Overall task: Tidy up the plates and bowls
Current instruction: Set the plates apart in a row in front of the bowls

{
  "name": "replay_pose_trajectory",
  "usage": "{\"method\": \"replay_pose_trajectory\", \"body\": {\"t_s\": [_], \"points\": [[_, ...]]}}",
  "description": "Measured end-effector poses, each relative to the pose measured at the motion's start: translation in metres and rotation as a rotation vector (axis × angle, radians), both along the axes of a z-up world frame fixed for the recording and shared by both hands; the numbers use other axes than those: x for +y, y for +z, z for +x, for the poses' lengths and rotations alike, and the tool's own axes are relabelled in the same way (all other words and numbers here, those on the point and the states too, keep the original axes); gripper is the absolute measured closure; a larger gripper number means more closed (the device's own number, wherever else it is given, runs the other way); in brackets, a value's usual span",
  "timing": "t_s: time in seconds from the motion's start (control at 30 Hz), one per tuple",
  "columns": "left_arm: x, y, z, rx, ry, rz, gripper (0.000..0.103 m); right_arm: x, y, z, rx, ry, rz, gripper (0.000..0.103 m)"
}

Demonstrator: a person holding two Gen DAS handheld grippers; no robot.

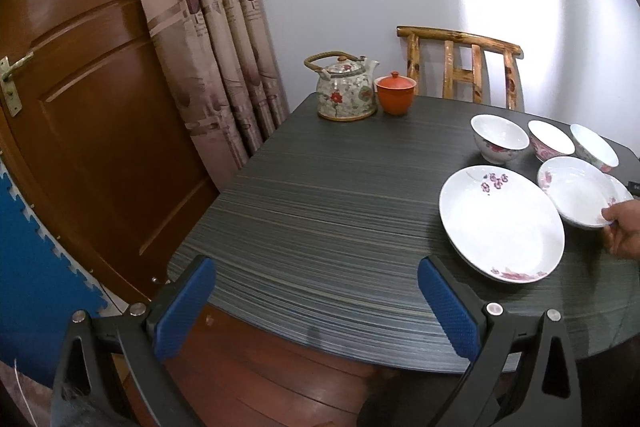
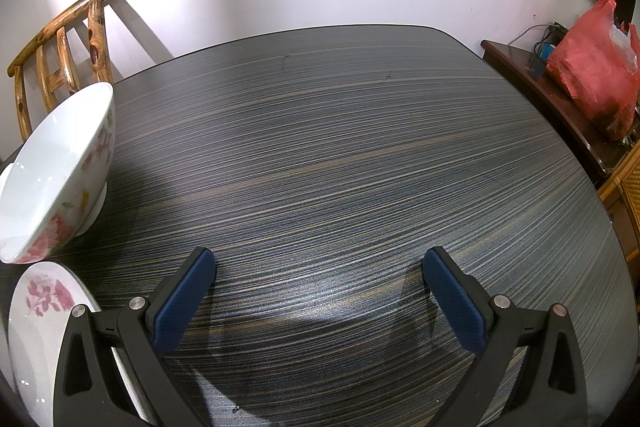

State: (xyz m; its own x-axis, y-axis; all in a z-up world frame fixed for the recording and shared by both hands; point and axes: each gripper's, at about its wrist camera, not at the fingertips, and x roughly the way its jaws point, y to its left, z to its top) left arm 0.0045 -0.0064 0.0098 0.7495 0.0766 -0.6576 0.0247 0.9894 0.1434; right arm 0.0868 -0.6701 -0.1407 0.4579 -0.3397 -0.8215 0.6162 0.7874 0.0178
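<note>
The left claw (image 1: 316, 301) hangs over the near edge of the dark striped worktop (image 1: 320, 195) with its blue-padded fingers (image 1: 185, 307) spread wide and nothing between them. Toward the right of that view a large white plate (image 1: 502, 223) with a floral print lies flat, and just beside it, on its far right, a smaller plate (image 1: 582, 191) sits with a bare hand (image 1: 622, 231) touching its near rim. Behind the plates three white bowls stand upright in a row: the left bowl (image 1: 500, 139), the middle bowl (image 1: 551, 141) and the right bowl (image 1: 594, 147), near each other. At the far left corner of the worktop a flowered teapot (image 1: 346, 89) stands just beside an orange lidded cup (image 1: 395, 93), and a wooden chair (image 1: 462, 67) is behind the far edge. The right claw (image 2: 319, 295) is likewise open and holds nothing, poised above a bare stretch of worktop (image 2: 340, 155). At the left of its view are a floral bowl (image 2: 60, 175) and, nearer, the rim of a floral plate (image 2: 36, 327), partly hidden behind the claw's left finger. A red plastic bag (image 2: 596, 67) rests on a side cabinet (image 2: 552, 107) at the right.
</note>
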Motion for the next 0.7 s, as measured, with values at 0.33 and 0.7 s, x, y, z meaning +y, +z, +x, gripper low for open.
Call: {"method": "replay_pose_trajectory", "body": {"t_s": [0.33, 0.7], "points": [[-0.013, -0.005, -0.006, 0.004, -0.048, -0.001, 0.0, 0.0, 0.0, 0.0, 0.0, 0.0, -0.001, 0.0], [-0.061, -0.011, -0.013, -0.02, -0.135, -0.04, 0.0, 0.0, 0.0, 0.0, 0.0, 0.0, 0.0, 0.0]]}}
